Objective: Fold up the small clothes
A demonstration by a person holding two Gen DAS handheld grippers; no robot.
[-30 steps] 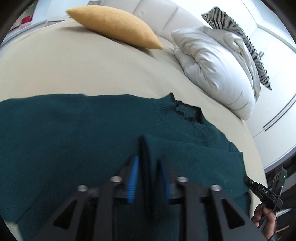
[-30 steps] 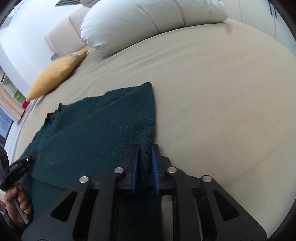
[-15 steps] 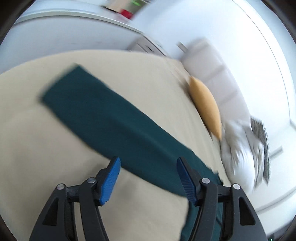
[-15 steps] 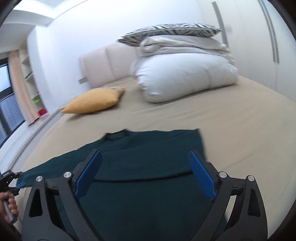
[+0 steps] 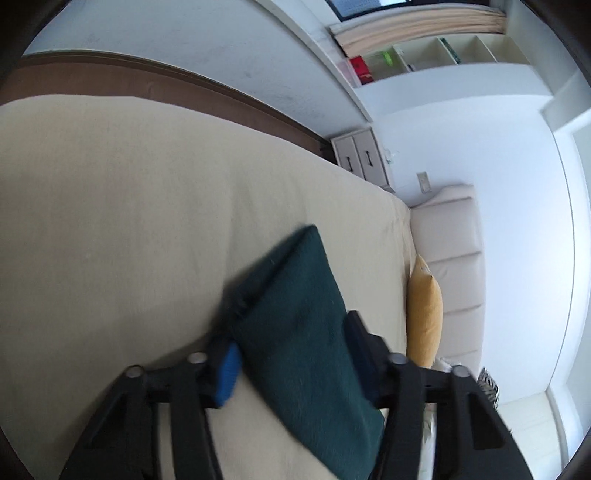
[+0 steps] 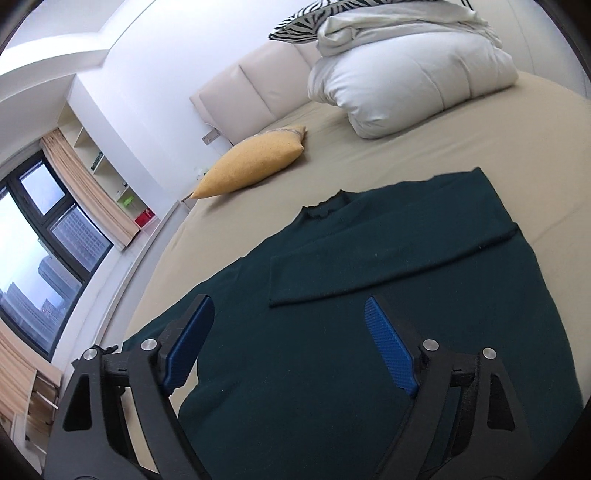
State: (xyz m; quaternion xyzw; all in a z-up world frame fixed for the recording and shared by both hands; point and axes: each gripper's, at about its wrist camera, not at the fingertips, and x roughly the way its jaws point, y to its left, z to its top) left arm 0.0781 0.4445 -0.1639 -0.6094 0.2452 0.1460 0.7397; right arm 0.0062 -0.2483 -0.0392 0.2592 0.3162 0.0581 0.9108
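Observation:
A dark green sweater lies flat on the beige bed. One sleeve is folded across its chest. The other sleeve stretches out over the sheet in the left wrist view. My left gripper is open, its fingers on either side of that sleeve near its cuff end. My right gripper is open and empty above the sweater's body.
A yellow cushion and a white duvet pile with a zebra-striped pillow lie near the padded headboard. A small drawer unit stands beside the bed. Windows and shelves are at the left.
Both grippers let go of the sweater's folded edge and opened. The left one swung over to the outstretched sleeve. The right one lifted back above the sweater's body.

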